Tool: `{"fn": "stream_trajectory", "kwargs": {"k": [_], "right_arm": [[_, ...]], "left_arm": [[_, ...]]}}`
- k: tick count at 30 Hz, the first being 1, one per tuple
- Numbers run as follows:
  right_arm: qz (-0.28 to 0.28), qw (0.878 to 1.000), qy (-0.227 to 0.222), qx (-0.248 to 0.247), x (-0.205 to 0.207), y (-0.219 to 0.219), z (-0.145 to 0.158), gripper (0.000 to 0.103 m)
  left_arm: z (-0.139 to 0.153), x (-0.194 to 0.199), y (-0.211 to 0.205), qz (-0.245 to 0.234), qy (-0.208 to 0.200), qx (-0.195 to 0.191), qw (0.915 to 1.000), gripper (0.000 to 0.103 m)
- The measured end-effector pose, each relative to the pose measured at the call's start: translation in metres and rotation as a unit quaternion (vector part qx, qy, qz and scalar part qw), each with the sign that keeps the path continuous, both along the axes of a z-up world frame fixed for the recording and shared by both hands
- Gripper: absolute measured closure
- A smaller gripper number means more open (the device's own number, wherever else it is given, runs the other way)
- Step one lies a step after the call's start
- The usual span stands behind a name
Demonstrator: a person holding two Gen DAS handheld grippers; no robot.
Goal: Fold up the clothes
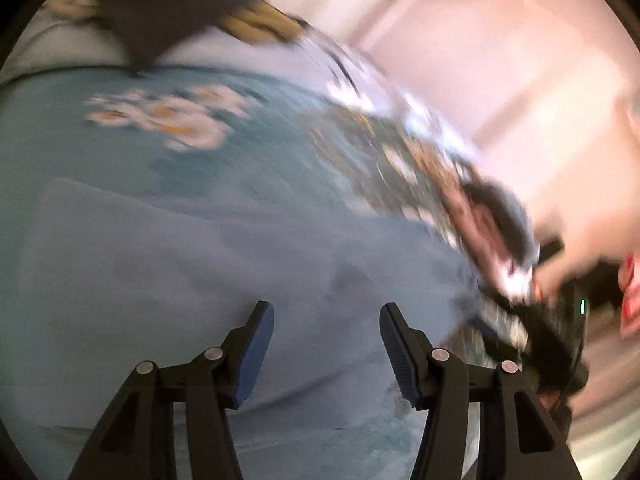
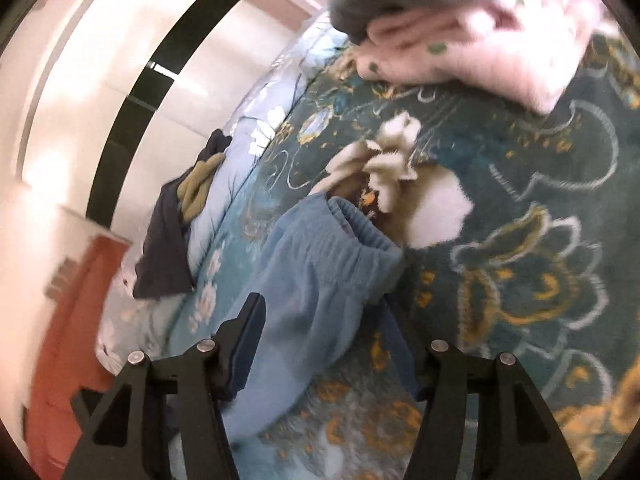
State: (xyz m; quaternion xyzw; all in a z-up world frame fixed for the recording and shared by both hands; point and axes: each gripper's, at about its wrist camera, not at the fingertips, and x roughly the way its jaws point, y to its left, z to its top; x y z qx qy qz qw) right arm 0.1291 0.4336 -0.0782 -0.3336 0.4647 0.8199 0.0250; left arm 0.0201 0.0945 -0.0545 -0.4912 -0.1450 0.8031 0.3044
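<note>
The soft light-blue fleece trousers with a gathered elastic waistband [image 2: 320, 280] lie spread on the dark teal bedspread patterned with gold and white flowers [image 2: 520, 208], and everything else is best placed from them. The right gripper [image 2: 324, 344] stands wide open with its jaws on either side of the trouser cloth, nothing pinched; the left gripper [image 1: 326, 354] is likewise spread wide above a pale blue stretch of fabric [image 1: 200, 260], gripping nothing. Both views are smeared by motion, and that is the first hazard: a pinch made on the move could land on the bedspread beneath the trousers as well as on the fleece, lifting both together. Closing on only the top layer of the doubled leg would likely let the fold slide apart. Beyond the waistband, a folded pink and grey stack [image 2: 480, 32] sits on the bedspread; a wide swing of cloth toward it might topple it. To the side of the trousers away from the stack, a dark navy garment with an olive piece [image 2: 176, 232] lies crumpled at the bed's edge and could be dragged off.
</note>
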Motion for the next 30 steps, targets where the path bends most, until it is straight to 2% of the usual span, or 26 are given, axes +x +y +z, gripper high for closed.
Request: {"fn": "stream_trajectory", "kwargs": {"k": [3,5,7,8,9,12,15,19,22,25,30], "right_arm": [[-0.017,0.999,-0.007,-0.039,-0.008,0.002,-0.012,0.042],[-0.026,0.999,-0.008,-0.042,-0.012,0.003,-0.007,0.042],[-0.028,0.999,-0.009,-0.040,-0.016,0.003,-0.001,0.056],[-0.029,0.999,-0.013,-0.034,-0.019,0.002,0.003,0.078],[-0.029,0.999,-0.023,-0.021,-0.023,0.000,0.007,0.086],[-0.017,1.000,-0.012,0.015,-0.030,-0.013,0.033,0.089],[0.021,0.995,0.024,0.094,-0.042,-0.051,0.081,0.089],[0.110,0.974,0.072,0.184,-0.067,-0.130,0.136,0.089],[0.175,0.955,0.084,0.225,-0.086,-0.191,0.148,0.089],[0.242,0.934,0.073,0.252,-0.100,-0.257,0.133,0.089],[0.327,0.898,0.036,0.291,-0.098,-0.342,0.073,0.089]], "left_arm": [[-0.007,0.011,0.019,-0.020,0.011,-0.034,0.9992,0.044],[-0.001,0.016,0.012,-0.023,0.016,-0.029,0.9992,0.043],[0.006,0.017,-0.010,-0.006,0.006,-0.004,1.0000,0.043],[0.010,0.017,-0.029,0.013,0.003,0.006,0.9999,0.043],[0.012,0.017,-0.043,0.029,0.003,0.008,0.9995,0.043],[0.021,0.021,-0.097,0.091,0.008,0.016,0.9957,0.043],[0.026,0.029,-0.159,0.164,0.010,0.016,0.9862,0.043],[0.018,0.039,-0.222,0.240,-0.001,0.021,0.9704,0.043],[0.011,0.047,-0.254,0.272,-0.010,0.032,0.9617,0.043],[0.008,0.060,-0.272,0.286,-0.011,0.039,0.9573,0.043],[0.007,0.070,-0.284,0.290,-0.012,0.041,0.9560,0.043]]}}
